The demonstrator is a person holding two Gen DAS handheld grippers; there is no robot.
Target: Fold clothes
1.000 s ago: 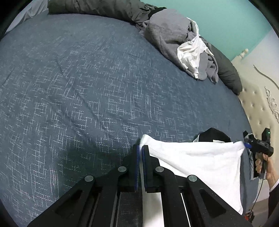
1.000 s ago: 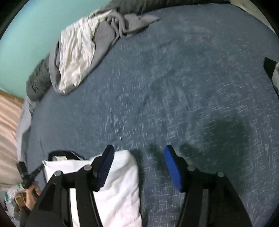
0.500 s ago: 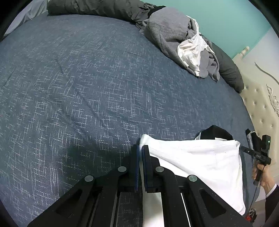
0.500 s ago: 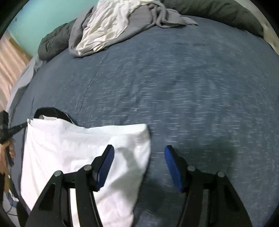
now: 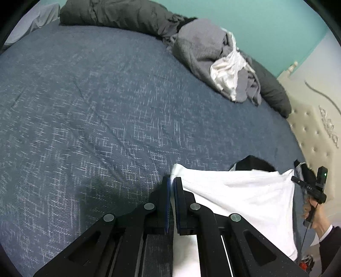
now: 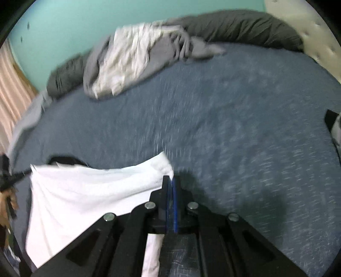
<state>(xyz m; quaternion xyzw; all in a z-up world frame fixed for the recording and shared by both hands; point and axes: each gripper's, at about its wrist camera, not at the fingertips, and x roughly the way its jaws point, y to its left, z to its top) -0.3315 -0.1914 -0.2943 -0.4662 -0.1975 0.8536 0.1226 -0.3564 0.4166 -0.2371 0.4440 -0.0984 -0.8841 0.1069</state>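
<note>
1. The bed (image 5: 89, 110) fills both views, covered in a blue-grey spread with a pale crosshatch pattern.
2. Along its far edge, against the teal wall (image 5: 266, 23), lies a long dark grey duvet roll (image 5: 119, 15).
3. Beside that roll sits a heap of unfolded clothes (image 5: 215, 57), grey fabric tangled around a white piece; in the right wrist view the heap (image 6: 132, 61) is blurred.
4. The white garment (image 5: 240, 196) lies near my edge of the bed, stretched between my two tongs, its top edge pulled nearly straight. A black garment (image 5: 252, 163) pokes out from behind that edge.
5. My left tongs (image 5: 171, 181) are pressed together on the garment's left corner, the cloth passing down between the blue pads.
6. My right tongs (image 6: 171, 181) are clamped on the opposite corner, white cloth (image 6: 89, 191) bunching just above the tips. From the left view, that tool shows at the garment's far corner with my hand (image 5: 315, 215) gripping its handle.
</note>
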